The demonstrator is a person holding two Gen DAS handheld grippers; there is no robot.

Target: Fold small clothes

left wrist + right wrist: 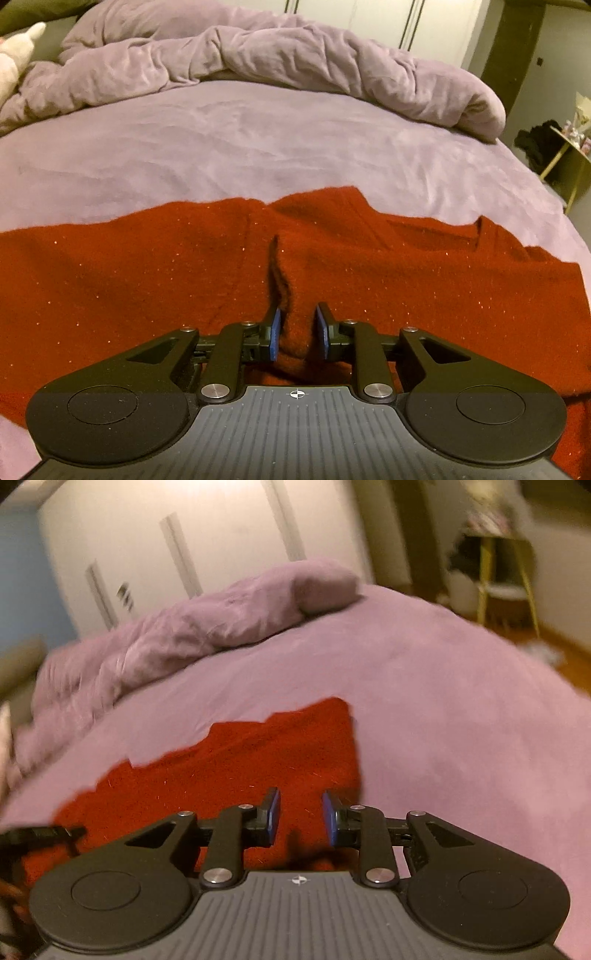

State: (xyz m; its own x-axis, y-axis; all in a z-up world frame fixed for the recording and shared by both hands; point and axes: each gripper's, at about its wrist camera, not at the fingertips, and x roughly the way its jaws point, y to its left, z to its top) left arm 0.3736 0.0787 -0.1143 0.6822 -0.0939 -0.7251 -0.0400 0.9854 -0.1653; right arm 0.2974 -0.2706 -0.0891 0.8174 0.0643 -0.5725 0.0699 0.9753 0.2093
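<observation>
So the red knit garment [147, 280] is lying spread across the near part of the bed [258, 147], lilac sheet under it. Left tongs [298, 334] sit slightly spread with a raised ridge of the fabric poking up between the pads, but not squeezed as far as I can tell. Right tongs [300, 818] hover slightly apart over the garment's right edge, holding nothing. It looks soft, floppy and light, so I'd grab it at a hem or corner.
</observation>
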